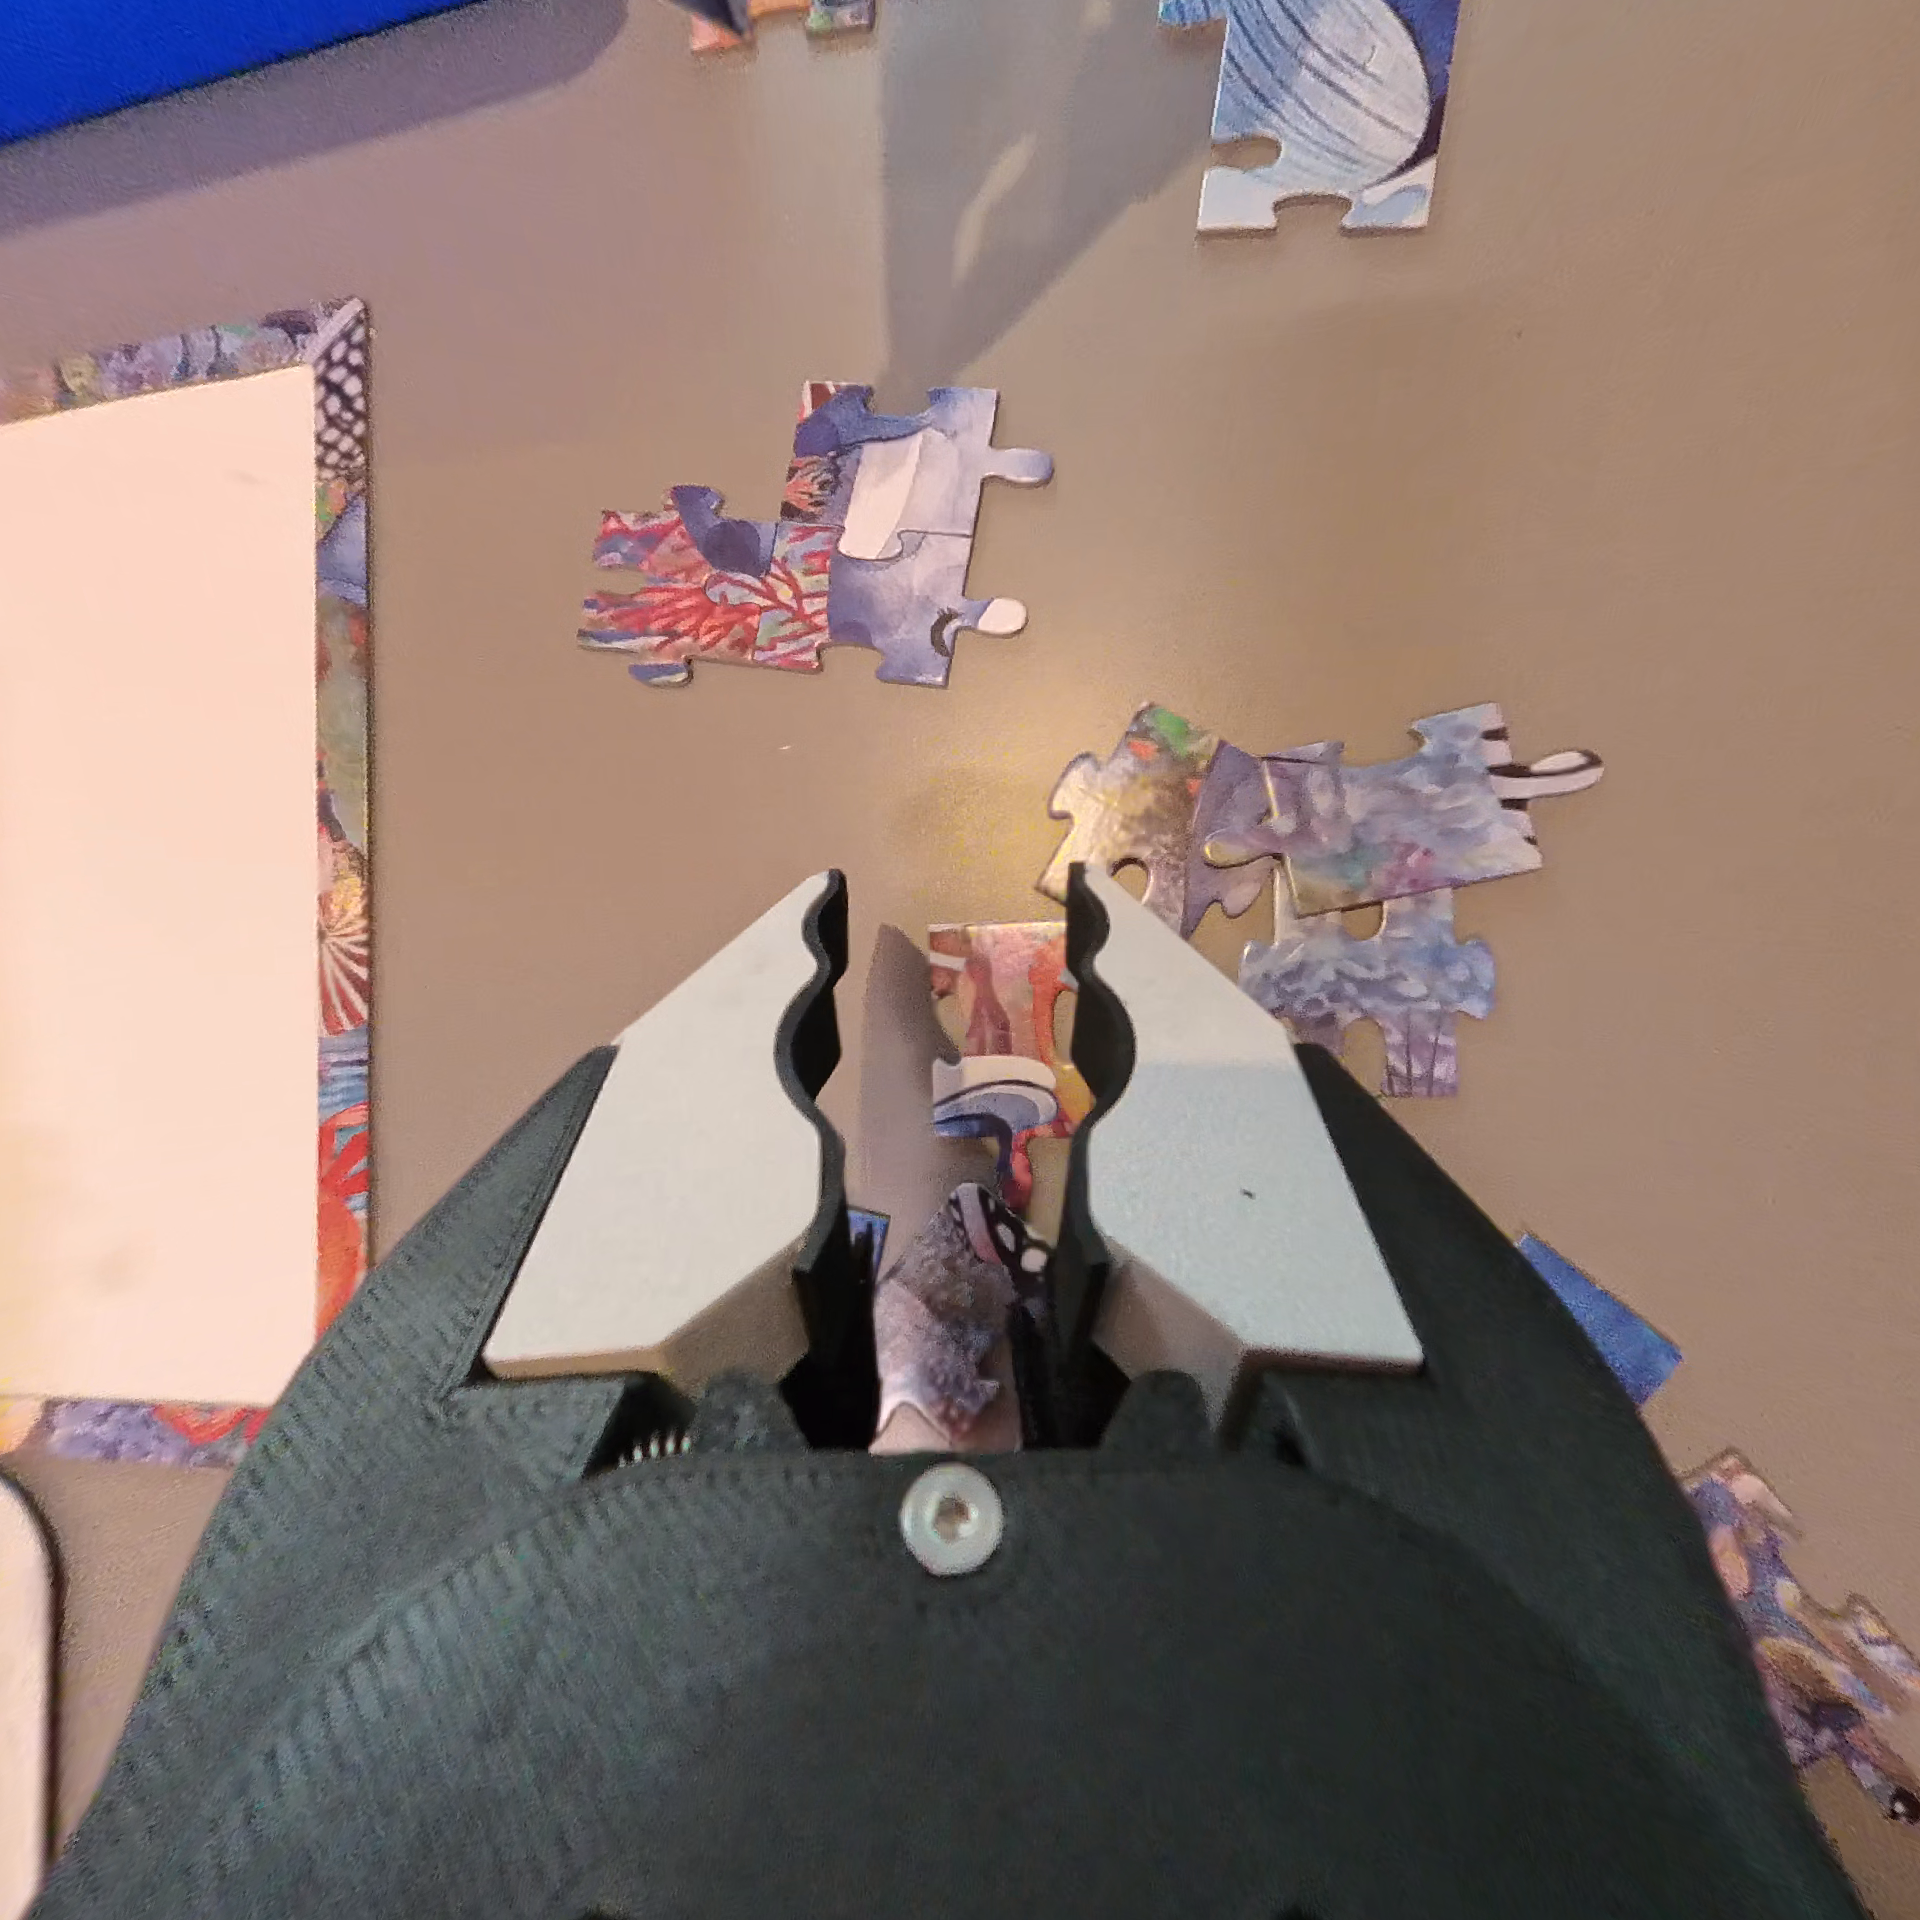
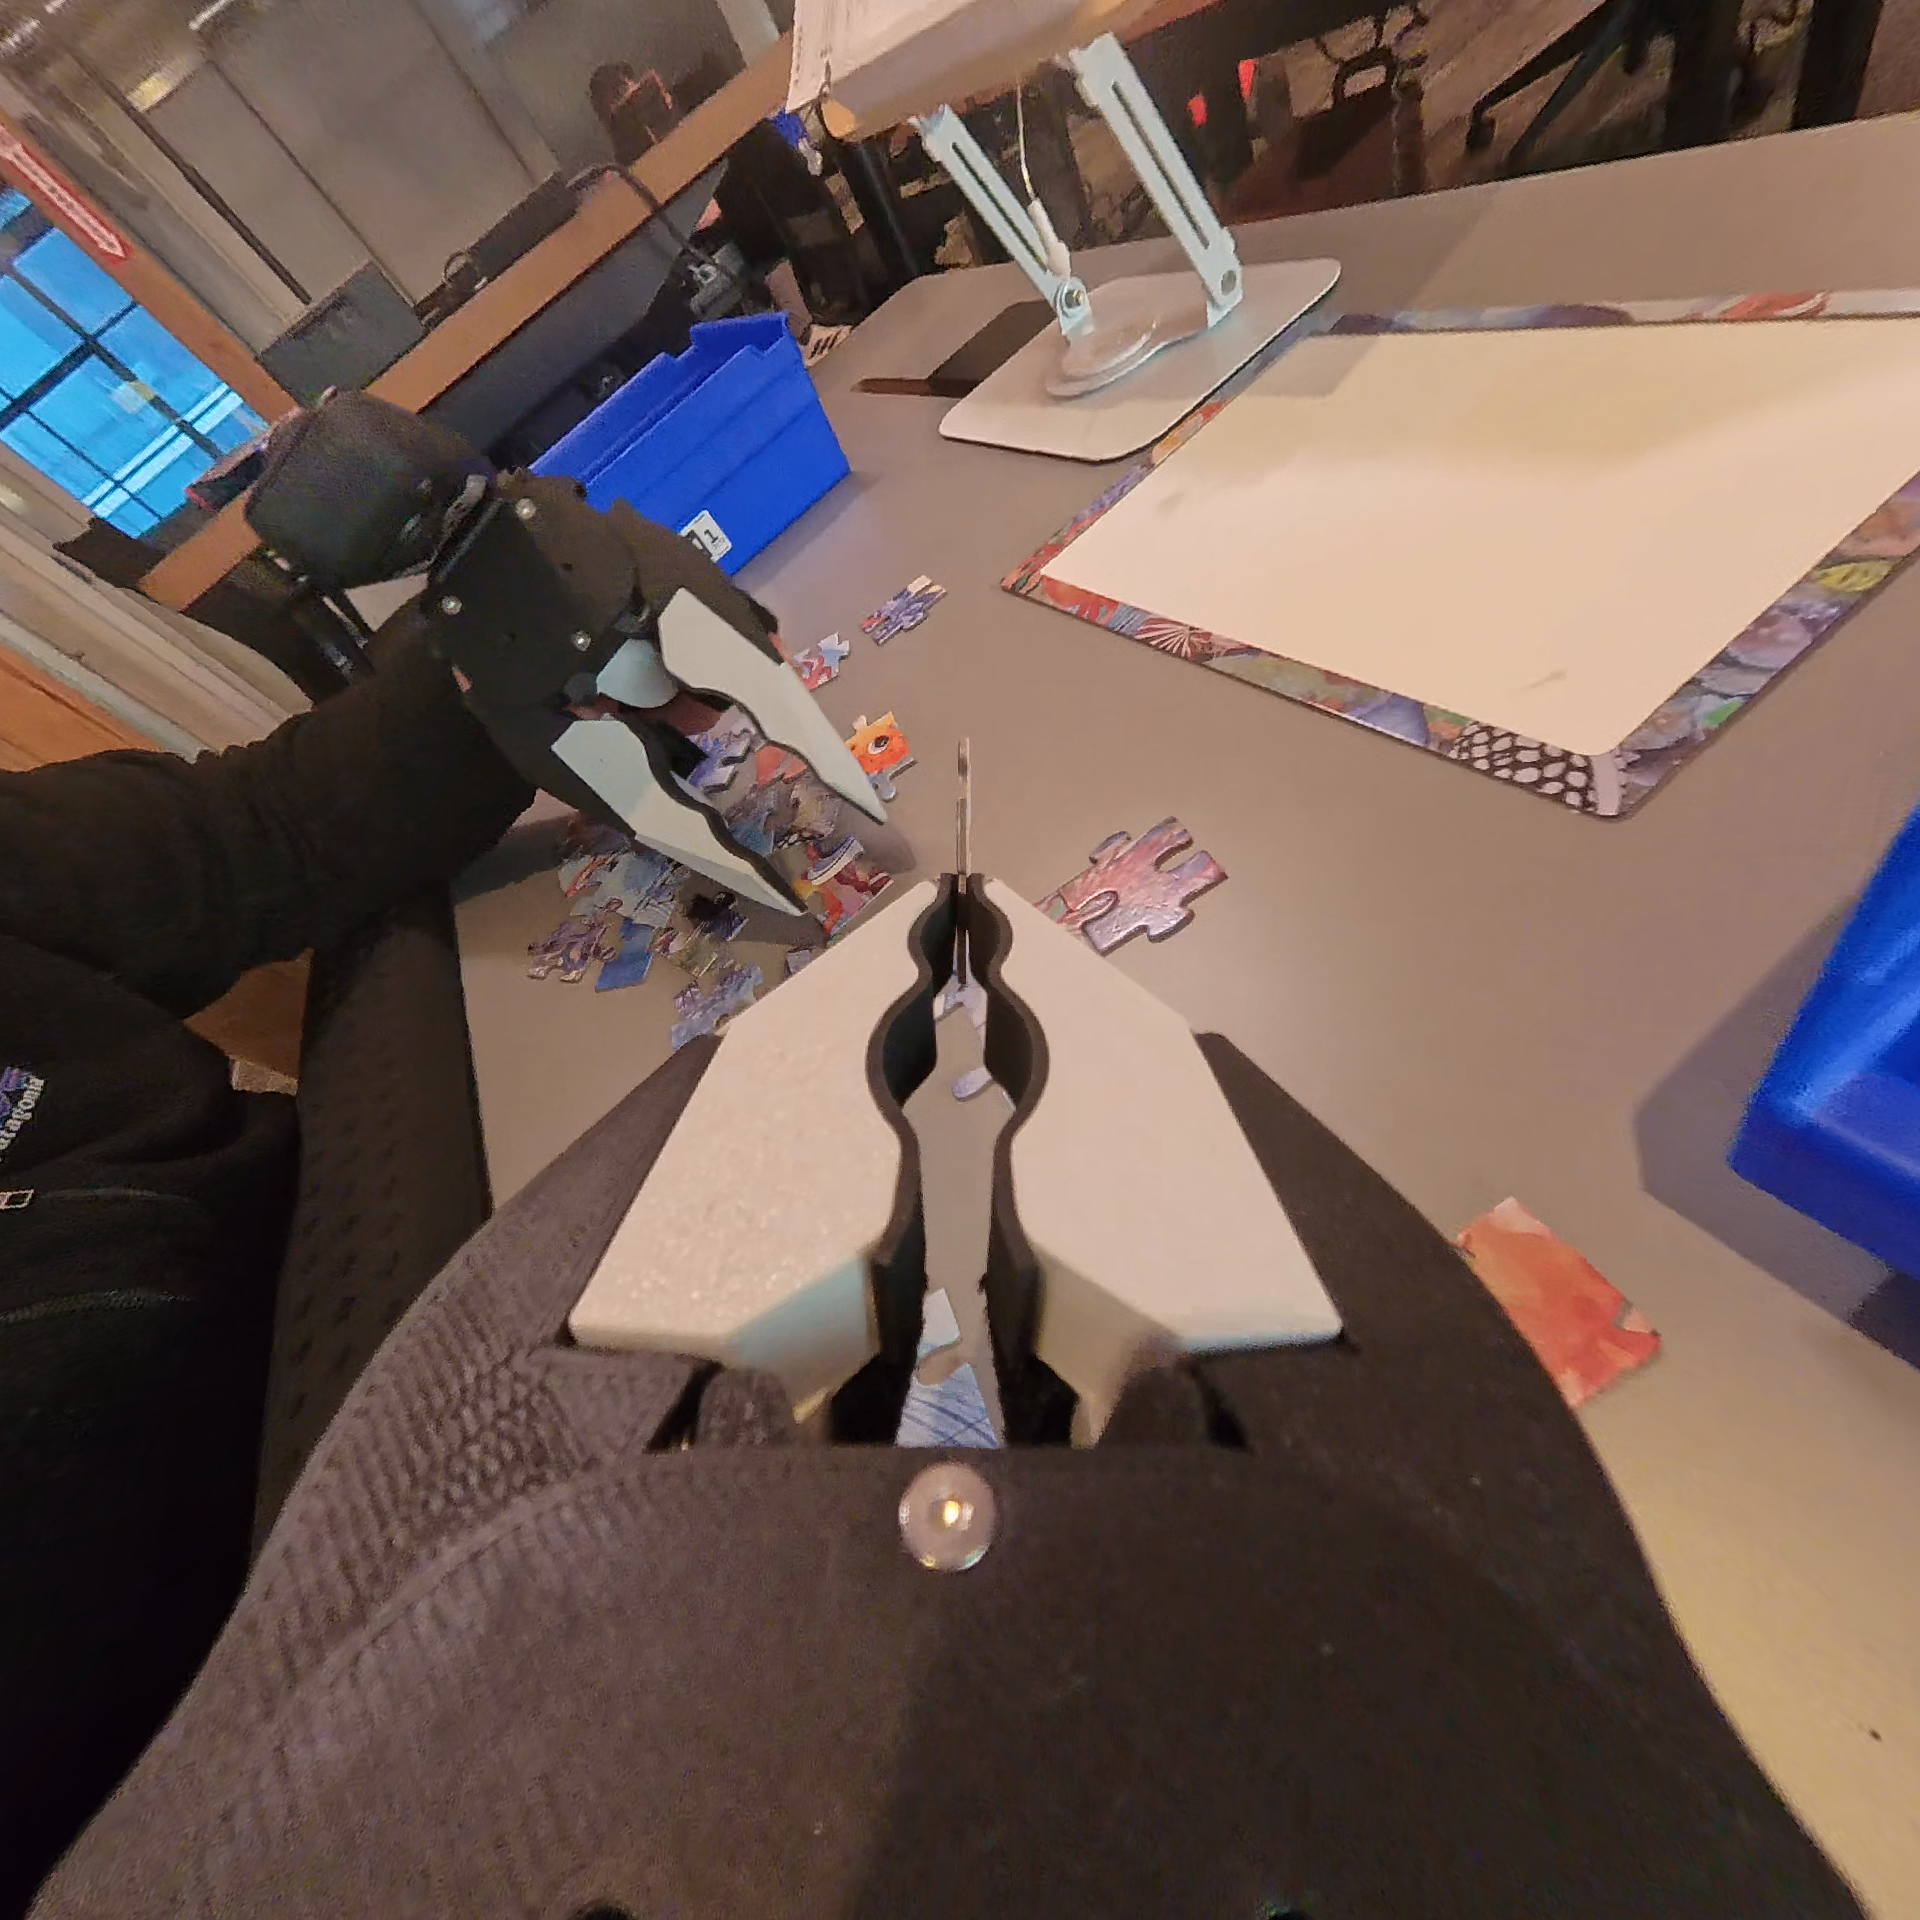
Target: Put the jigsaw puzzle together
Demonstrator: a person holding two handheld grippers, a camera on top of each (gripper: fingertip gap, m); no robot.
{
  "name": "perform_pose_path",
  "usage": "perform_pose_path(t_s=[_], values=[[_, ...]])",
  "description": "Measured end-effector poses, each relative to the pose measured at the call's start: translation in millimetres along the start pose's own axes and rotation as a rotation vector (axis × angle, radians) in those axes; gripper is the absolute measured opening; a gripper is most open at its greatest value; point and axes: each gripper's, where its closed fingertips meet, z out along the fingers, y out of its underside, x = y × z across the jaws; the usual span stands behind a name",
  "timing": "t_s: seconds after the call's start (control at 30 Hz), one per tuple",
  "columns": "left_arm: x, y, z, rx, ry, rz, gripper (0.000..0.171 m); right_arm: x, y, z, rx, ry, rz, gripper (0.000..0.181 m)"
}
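My left gripper point(image 1: 956, 894) is open and empty, hovering over loose puzzle pieces on the grey table. A coral-and-white piece point(image 1: 997, 1039) shows through the gap between its jaws. A joined cluster of red-coral and blue pieces point(image 1: 810, 561) lies just ahead. The puzzle frame board point(image 1: 348, 727), white inside with a patterned border, lies to the left. My right gripper point(image 2: 963, 888) is shut on a puzzle piece point(image 2: 963, 810) held edge-on, sticking up past the tips. The left gripper point(image 2: 840, 862) also shows there, open over the pile of pieces point(image 2: 665, 914).
A pile of blue-lilac pieces point(image 1: 1351, 862) lies right of my left gripper, and joined blue-white pieces point(image 1: 1320, 104) lie farther ahead. The right wrist view shows a joined cluster point(image 2: 1138, 883), a red piece point(image 2: 1558, 1299), blue bins point(image 2: 717, 436) point(image 2: 1849, 1091), a metal stand point(image 2: 1132, 343) and the frame board point(image 2: 1351, 707). The tips of one gripper are about 15 centimetres away from the tips of the other.
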Motion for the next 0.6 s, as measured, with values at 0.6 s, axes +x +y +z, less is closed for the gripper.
perform_pose_path(t_s=[0.6], values=[[34,25,2,-0.128,0.264,-0.123,0.050,9,11,17,-0.047,0.034,-0.005,0.000]])
